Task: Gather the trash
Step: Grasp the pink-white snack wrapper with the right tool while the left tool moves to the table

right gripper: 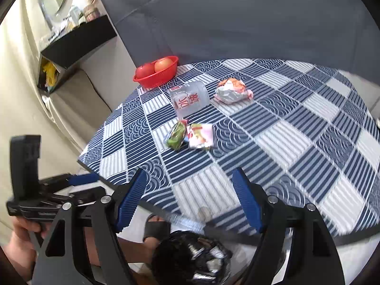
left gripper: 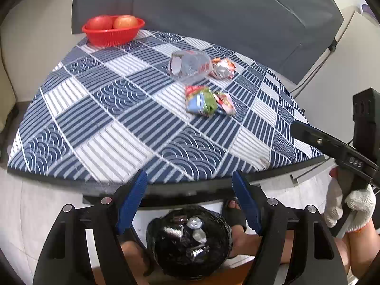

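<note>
Both the left tongs (left gripper: 190,204) and right tongs (right gripper: 190,201) are spread wide with nothing between them, near the counter (left gripper: 95,118) edge. Crumpled wrappers (left gripper: 209,103) and a clear plastic bag (left gripper: 190,65) lie mid-counter; the black-lined trash bin (left gripper: 190,242) sits below

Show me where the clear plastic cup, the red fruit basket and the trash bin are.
clear plastic cup (right gripper: 190,101), right wrist view, on its printed side.
red fruit basket (left gripper: 111,35), left wrist view, on its front wall.
trash bin (left gripper: 166,256), left wrist view, on its black liner.
</note>
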`<state>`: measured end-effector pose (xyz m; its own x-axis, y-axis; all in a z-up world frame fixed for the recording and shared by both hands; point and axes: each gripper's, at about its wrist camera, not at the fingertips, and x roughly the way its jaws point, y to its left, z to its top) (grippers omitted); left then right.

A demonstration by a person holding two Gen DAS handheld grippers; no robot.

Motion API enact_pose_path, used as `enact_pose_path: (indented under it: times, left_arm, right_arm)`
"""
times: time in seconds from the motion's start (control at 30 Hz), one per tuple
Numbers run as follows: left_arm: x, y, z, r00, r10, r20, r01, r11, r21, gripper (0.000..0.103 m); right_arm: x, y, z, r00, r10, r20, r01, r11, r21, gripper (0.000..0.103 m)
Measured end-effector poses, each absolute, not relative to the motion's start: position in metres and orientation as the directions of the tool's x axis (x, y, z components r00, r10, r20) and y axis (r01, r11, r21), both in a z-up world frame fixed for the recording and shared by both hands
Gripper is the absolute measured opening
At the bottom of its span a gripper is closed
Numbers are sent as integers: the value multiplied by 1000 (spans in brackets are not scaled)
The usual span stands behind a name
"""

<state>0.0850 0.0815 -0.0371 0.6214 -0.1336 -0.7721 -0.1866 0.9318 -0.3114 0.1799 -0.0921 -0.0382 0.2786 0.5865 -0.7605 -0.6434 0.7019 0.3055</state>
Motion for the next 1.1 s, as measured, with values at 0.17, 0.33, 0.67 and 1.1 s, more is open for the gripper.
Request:
enact_pose_path:
  times: [0.17,0.33,0.67,1.1]
  left_arm:
    - [97,93,-31,633,-121,-764,-183,936,-300,72]
    - [107,103,-27,633,-115,-766,-178,941,-289,72]
    - [123,124,-27,620,-80,-780,-196,948,-252,83]
    - [130,126,-31,600,-57,-798,-208,952,-224,83]
  right_arm:
    - [204,-66,-55,268,538,-799,-678,695,241,88]
    - [231,-41,-76,254,504,-825,-714,674,192,88]
    - [252,-10,-108,219,456,-863,-765,628,138,87]
    - [245,14,-121,229,416,-880,-821,568,54,54]
